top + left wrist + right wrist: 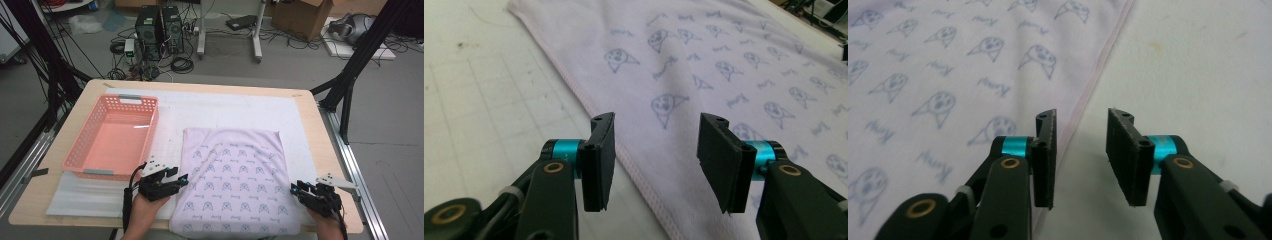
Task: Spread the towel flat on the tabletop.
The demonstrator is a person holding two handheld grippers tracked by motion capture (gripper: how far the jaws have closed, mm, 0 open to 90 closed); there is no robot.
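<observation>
A pale lilac cloth (pixel 235 182) printed with small cat faces lies flat on the table, its near edge hanging over the front. My left gripper (pixel 181 180) is at the cloth's left edge, open, with nothing between its pads. The left gripper view has the cloth's (pixel 724 65) hemmed edge running under the gap of the left gripper (pixel 656 160). My right gripper (pixel 295 190) sits at the cloth's right edge, also open and empty. In the right gripper view the cloth's (pixel 948 75) hem passes just beside the left pad of the right gripper (pixel 1080 155).
An empty pink plastic basket (pixel 80 150) stands at the left of the table on a white foam mat (pixel 210 107). Black frame posts (pixel 350 75) rise at the table's right and left. Computers, cables and boxes are on the floor beyond.
</observation>
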